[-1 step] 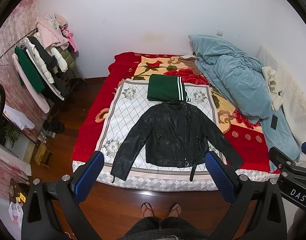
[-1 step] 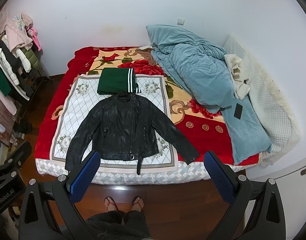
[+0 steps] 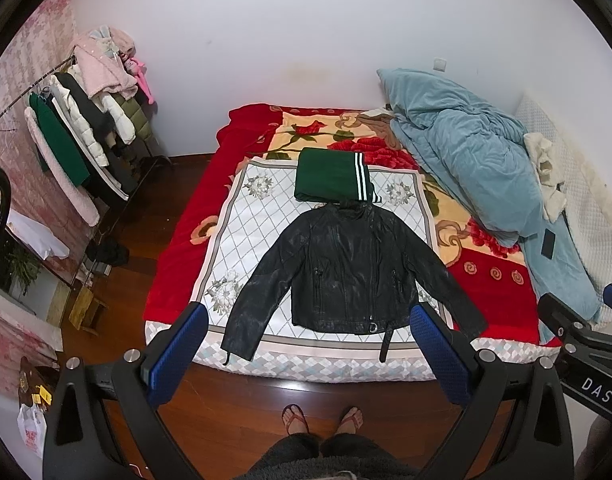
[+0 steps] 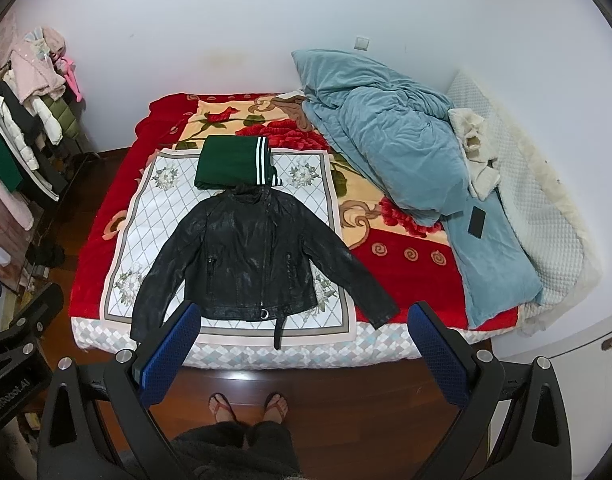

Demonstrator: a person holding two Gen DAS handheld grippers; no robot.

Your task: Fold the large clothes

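A black leather jacket (image 3: 346, 272) lies flat, front up, sleeves spread, on the white patterned cloth (image 3: 242, 236) near the bed's front edge; it also shows in the right wrist view (image 4: 250, 264). A folded green garment with white stripes (image 3: 330, 178) lies just beyond its collar, also seen in the right wrist view (image 4: 232, 162). My left gripper (image 3: 306, 336) is open and empty, held high above the floor before the bed. My right gripper (image 4: 302, 336) is open and empty at the same height.
A crumpled blue duvet (image 4: 390, 148) and a black phone (image 4: 476, 221) lie on the bed's right side. A clothes rack (image 3: 82, 140) stands at the left wall. The person's feet (image 3: 322, 420) stand on the wooden floor. A white cabinet (image 4: 578, 360) stands at the right.
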